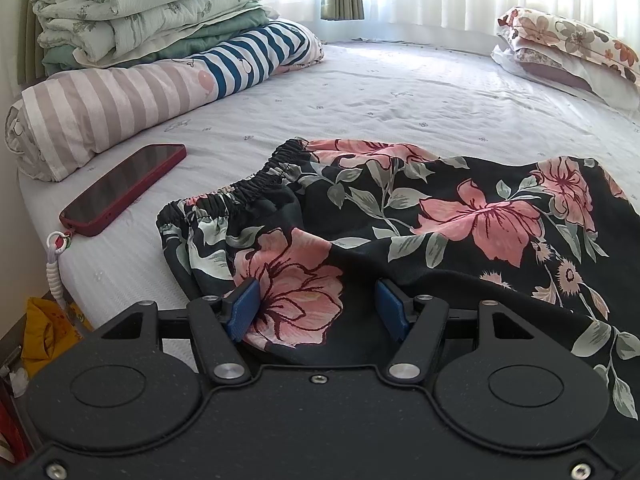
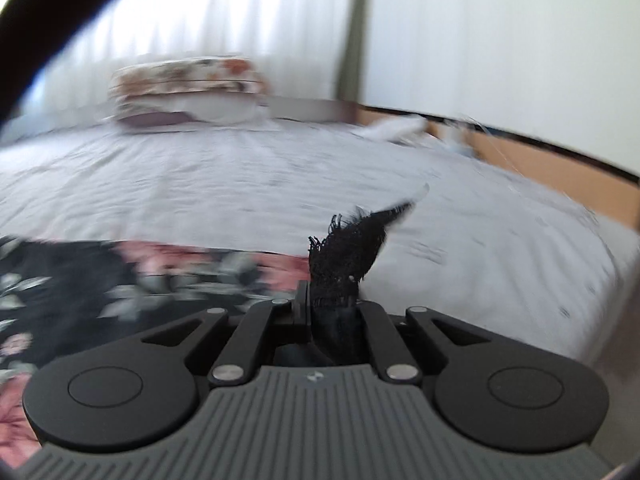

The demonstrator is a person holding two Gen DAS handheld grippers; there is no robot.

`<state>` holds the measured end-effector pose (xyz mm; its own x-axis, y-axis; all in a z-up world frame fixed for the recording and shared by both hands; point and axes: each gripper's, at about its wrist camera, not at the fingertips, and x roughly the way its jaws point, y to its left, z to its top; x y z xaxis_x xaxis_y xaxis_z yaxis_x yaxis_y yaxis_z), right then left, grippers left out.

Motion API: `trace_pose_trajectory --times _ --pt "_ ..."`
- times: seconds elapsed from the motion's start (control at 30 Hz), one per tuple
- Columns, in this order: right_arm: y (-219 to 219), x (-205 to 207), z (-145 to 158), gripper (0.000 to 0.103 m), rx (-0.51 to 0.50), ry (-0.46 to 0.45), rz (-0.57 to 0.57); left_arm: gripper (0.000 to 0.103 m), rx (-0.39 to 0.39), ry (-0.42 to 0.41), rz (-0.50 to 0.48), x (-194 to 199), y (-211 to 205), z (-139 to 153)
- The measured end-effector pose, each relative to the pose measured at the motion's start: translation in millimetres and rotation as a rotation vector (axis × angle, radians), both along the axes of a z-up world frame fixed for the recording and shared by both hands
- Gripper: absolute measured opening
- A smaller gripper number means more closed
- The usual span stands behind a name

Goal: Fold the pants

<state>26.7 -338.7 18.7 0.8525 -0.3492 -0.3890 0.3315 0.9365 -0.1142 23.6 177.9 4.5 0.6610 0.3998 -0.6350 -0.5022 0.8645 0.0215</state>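
Note:
Black pants with pink flowers [image 1: 460,216] lie spread on the bed, their gathered elastic waistband [image 1: 244,188] to the left. My left gripper [image 1: 318,304] rests low over the near edge of the pants. Its blue pads [image 1: 245,307] stand apart, with a loose hump of fabric between them. In the blurred right wrist view, my right gripper [image 2: 320,300] is shut on a black frayed corner of the pants [image 2: 348,248], which sticks up past the fingertips. The rest of the pants [image 2: 80,280] trails off to the left.
A red phone [image 1: 124,188] with a beaded strap lies on the sheet left of the waistband. Rolled and folded quilts [image 1: 140,40] are stacked at the far left and floral pillows [image 1: 568,48] at the far right. The bed's edge and a wooden frame [image 2: 560,160] run along the right.

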Motion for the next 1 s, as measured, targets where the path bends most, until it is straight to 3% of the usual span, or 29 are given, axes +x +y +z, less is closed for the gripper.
trace_pose_trajectory --times 0.33,0.5,0.77,1.0 --pt "142 35 19 0.006 0.227 -0.003 0.328 0.063 0.007 -0.013 -0.016 -3 -1 0" --pt "206 40 8 0.006 0.254 0.047 0.448 0.063 0.005 -0.029 -0.036 -7 0 -1" --pt "251 38 -11 0.006 0.217 0.121 0.494 0.065 0.007 -0.056 -0.066 -12 0 -3" --pt "270 42 -9 0.006 0.203 0.139 0.51 0.066 0.003 -0.071 -0.075 -14 1 -5"
